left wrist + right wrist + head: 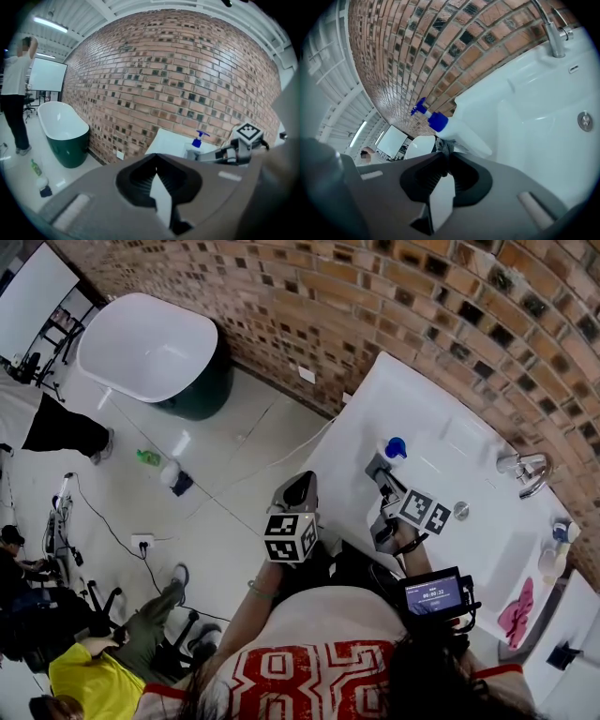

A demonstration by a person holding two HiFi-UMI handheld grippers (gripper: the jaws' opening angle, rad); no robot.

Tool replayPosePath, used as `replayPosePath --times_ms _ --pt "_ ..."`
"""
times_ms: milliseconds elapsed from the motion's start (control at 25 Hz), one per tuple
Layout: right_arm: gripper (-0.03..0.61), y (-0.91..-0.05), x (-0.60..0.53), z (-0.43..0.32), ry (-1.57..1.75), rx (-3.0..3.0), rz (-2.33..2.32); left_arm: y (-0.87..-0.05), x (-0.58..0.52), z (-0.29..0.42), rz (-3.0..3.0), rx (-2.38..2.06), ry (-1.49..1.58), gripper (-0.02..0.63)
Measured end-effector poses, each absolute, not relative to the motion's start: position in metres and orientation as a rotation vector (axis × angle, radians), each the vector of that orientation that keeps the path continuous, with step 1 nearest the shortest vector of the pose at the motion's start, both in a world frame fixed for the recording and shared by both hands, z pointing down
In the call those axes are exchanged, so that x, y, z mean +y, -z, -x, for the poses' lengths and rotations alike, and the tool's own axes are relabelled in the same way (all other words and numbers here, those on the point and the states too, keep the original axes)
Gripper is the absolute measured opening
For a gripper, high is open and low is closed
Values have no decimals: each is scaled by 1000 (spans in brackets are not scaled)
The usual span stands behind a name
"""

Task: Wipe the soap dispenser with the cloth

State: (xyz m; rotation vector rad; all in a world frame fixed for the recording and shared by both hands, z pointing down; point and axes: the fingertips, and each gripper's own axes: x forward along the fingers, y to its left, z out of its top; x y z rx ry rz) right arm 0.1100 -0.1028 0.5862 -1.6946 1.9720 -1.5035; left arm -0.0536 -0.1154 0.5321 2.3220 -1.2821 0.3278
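Head view, looking steeply down: a person in a white shirt with red print holds a gripper in each hand at a white sink [441, 442] set against a brick wall [375, 296]. The right gripper [381, 471] reaches to the soap dispenser [394, 448], a white bottle with a blue pump standing on the sink's left end. A grey cloth [376, 465] sits at its tips, against the bottle. The left gripper [298, 487] hangs over the floor, just left of the sink and apart from the bottle.

Left gripper view: the left gripper [156, 159] has its jaws pressed together with nothing between them. The soap dispenser [198, 139] shows beyond, at the sink's near end.

Right gripper view: the right gripper [445, 153] is clamped on the cloth [445, 146] (only a small grey fold shows at the tips), which touches the lower side of the soap dispenser [464, 134]. The faucet [551, 33] stands well apart, at the far rim.
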Motion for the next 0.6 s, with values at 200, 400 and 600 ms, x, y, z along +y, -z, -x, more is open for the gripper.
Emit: replayPosePath --times_ms 200,400,600 --pt "46 -619 -105 -110 1591 1957 1709 -534 -116 64 -2298 -1317 -333 3" --pt "46 -641 -108 -108 1646 1960 1732 -533 -118 75 -2282 -1348 -331 3" --pt "46 -651 -105 -108 1674 1952 1745 -533 -117 79 -2277 -1353 -335 3"
